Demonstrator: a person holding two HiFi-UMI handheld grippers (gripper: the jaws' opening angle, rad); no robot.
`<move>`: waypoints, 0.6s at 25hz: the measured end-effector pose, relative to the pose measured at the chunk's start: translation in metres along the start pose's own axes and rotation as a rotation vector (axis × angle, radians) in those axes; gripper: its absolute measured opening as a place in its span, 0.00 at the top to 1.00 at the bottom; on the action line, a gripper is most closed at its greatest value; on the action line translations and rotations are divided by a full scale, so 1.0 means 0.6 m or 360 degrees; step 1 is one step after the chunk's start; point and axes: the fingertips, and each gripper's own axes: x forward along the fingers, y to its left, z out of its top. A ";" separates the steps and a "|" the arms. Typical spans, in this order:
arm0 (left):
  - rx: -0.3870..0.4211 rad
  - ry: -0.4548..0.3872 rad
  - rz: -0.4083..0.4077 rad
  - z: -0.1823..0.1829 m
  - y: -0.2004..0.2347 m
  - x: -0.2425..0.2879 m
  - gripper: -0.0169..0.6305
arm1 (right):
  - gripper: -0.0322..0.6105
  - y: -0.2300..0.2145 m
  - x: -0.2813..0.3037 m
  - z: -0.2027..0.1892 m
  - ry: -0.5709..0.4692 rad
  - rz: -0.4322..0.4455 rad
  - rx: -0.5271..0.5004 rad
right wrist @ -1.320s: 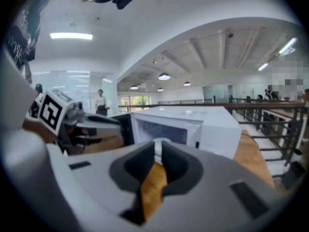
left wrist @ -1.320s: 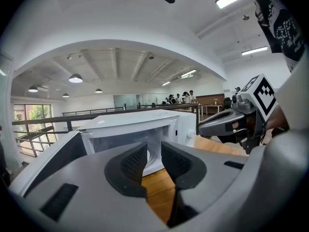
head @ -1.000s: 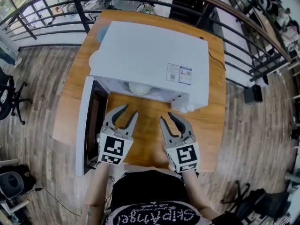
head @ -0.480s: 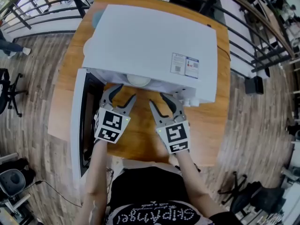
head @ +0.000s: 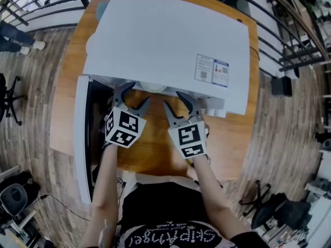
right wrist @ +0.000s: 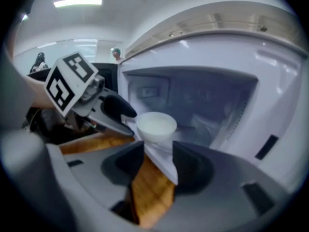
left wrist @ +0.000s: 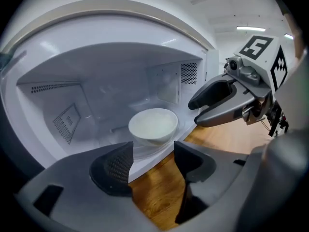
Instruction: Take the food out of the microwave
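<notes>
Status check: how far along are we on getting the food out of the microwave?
Done: the microwave door stands open. In hand: the left claw and right claw are at the opening; their jaws have just been opening, with nothing between them. Left: the white bowl sits inside, untouched; it has yet to be gripped and brought out.

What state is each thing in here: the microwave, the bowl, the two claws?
Microwave door: swung open.
Bowl: upright inside the microwave, untouched.
Left gripper: open, fingers just been opening, nothing between them.
Right gripper: open, fingers just been opening, nothing between them.
</notes>
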 end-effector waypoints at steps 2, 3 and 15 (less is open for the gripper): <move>0.0057 0.0035 -0.0016 -0.003 0.001 0.010 0.52 | 0.64 -0.002 0.013 -0.004 0.0037 0.0000 -0.0015; 0.0085 0.0050 -0.0026 -0.005 0.001 0.014 0.52 | 0.63 -0.003 0.019 -0.005 0.0052 -0.0002 -0.0025; 0.0234 0.0148 -0.0052 -0.014 0.014 0.038 0.50 | 0.63 -0.007 0.063 -0.019 0.0267 -0.0090 -0.0205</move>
